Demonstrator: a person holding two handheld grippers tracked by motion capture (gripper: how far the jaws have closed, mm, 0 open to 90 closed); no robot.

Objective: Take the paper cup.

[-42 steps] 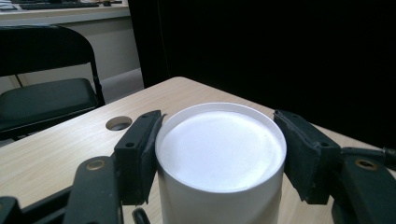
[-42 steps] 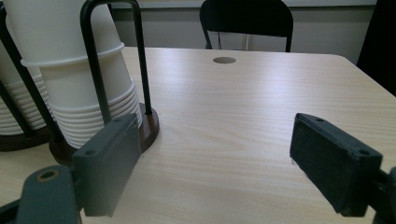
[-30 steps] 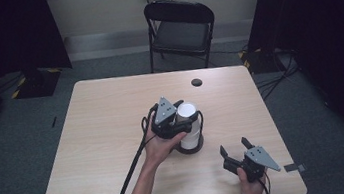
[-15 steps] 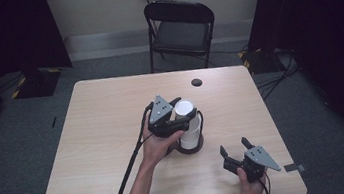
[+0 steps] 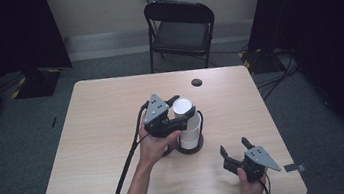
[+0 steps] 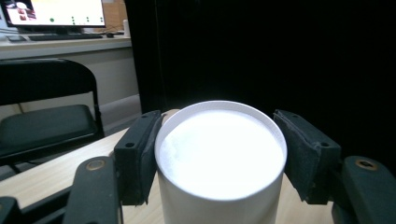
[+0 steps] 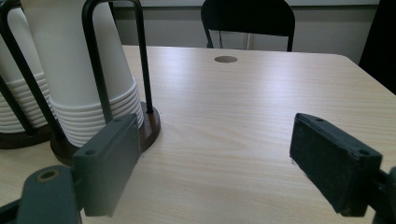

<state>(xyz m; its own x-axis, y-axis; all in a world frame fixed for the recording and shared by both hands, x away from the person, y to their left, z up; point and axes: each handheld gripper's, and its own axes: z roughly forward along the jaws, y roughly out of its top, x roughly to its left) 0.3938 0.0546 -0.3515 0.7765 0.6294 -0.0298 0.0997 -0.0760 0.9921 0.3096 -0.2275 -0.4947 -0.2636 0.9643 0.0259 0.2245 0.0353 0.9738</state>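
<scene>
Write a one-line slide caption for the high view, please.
Left hand-held gripper clamps the top white paper cup of a stack in a wire holder; right hand-held gripper rests open on the wooden table.

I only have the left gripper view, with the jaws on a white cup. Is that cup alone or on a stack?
Observer: The cup tops a stack of upturned cups in a wire holder.
Operator: Where is the right gripper?
Observer: The right gripper is open, near the front right of the table, apart from the holder.
Operator: Anything beyond the holder?
Observer: A dark round hole in the tabletop, near the far edge.
</scene>
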